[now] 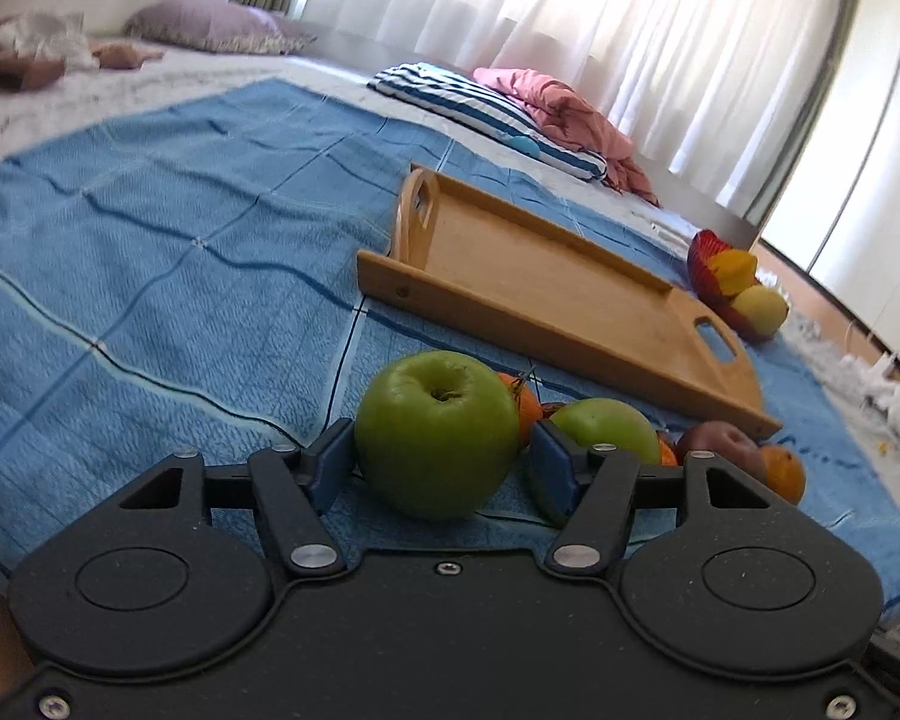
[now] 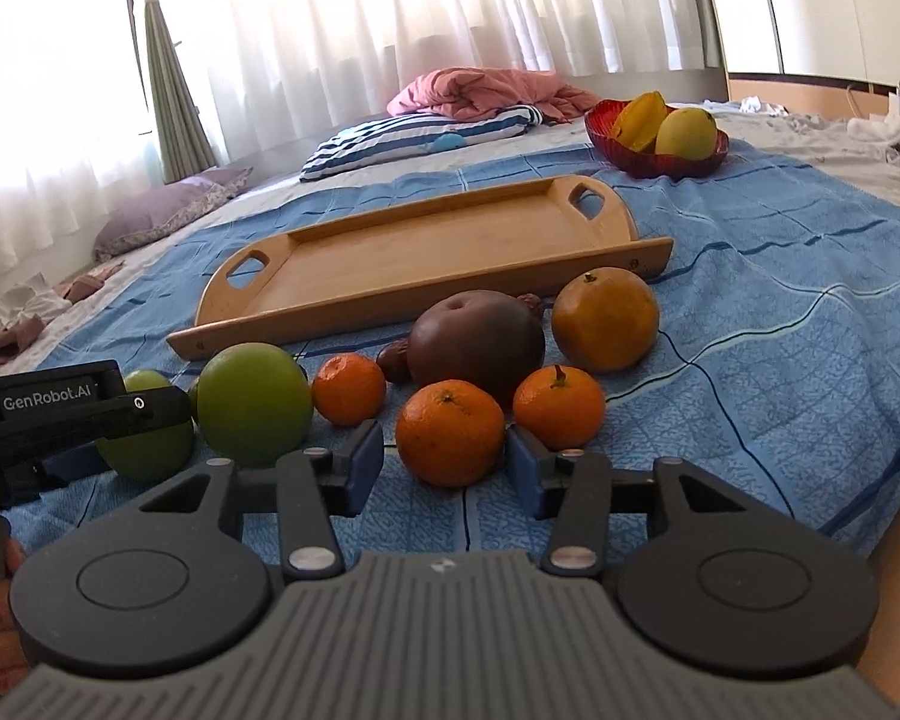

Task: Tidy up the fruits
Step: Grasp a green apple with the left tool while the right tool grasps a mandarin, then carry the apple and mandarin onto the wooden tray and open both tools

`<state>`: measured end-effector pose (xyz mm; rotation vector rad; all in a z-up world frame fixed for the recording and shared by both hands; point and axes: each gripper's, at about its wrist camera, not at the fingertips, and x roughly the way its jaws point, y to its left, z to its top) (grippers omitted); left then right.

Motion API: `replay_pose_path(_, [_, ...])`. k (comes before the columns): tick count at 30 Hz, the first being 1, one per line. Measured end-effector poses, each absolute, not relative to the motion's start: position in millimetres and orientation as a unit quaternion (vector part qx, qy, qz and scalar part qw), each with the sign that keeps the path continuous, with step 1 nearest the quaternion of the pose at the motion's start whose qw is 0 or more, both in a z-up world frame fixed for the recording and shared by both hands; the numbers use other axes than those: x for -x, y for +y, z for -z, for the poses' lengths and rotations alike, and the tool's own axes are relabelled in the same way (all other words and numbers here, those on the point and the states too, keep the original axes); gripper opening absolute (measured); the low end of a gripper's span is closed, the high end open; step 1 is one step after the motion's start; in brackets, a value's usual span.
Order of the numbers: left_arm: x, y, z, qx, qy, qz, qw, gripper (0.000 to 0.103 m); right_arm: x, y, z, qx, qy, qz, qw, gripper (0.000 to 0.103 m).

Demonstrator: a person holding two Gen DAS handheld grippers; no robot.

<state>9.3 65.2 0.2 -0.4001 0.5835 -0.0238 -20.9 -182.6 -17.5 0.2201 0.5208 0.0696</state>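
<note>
1. Black plastic left claw (image 1: 441, 462), low over the bed, blue pads spread either side of a large green apple (image 1: 435, 432); the pads sit just beside its skin, and whether they touch it cannot be told.
2. Black right claw (image 2: 444, 459), ribbed grey housing, level and close to the blanket, blue pads spread with a small mandarin (image 2: 450, 432) just ahead of the gap, not pinched.
3. Blue woven blanket (image 2: 780, 312), textured, crossed by darker and paler stripes, laid over the bed.
4. Second green apple (image 1: 606, 423), smooth and glossy, just beside the right pad of the left claw.
5. Two further mandarins (image 2: 349, 387) (image 2: 559, 405), dimpled orange peel, one either side of the nearest one.
6. Larger orange (image 2: 605, 318), duller peel, round, near the tray's front corner.
7. Dark reddish-brown round fruit (image 2: 477, 342), matte, with a hollow at its top, between the mandarins and the tray; a small wrinkled brown fruit (image 2: 393, 360) touches its left.
8. Pale wooden tray (image 2: 390, 306), oblong, raised rim, cut-out handles at both rounded ends, lying behind the fruit group.
9. Red ribbed glass bowl (image 2: 654, 165), beyond the tray, holding a ridged yellow starfruit (image 2: 639, 117) and a smooth yellow-green fruit (image 2: 687, 132).
</note>
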Motion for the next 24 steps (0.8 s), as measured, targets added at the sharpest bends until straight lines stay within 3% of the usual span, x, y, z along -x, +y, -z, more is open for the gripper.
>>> replay_pose_path(8, [-9.1, 55.1, -1.4, 0.165, 0.281, -0.007, 0.945, 0.056, 16.8, -179.9, 18.6, -0.112, 0.259, -0.027, 0.959, 0.064])
replay_pose_path(10, [-6.7, 52.3, -3.7, 0.157, 0.279, -0.012, 0.947, 0.055, 16.0, -178.4, 18.8, -0.109, 0.260, -0.025, 0.959, 0.047])
replay_pose_path(12, [-4.5, 49.3, -6.3, 0.146, 0.275, -0.020, 0.950, 0.055, 16.8, -176.9, 18.2, -0.102, 0.260, -0.019, 0.960, 0.044])
replay_pose_path(24, [3.4, 37.1, -40.9, 0.101, 0.235, -0.008, 0.967, 0.055, 29.5, -171.8, 3.5, -0.066, 0.222, -0.043, 0.972, 0.044])
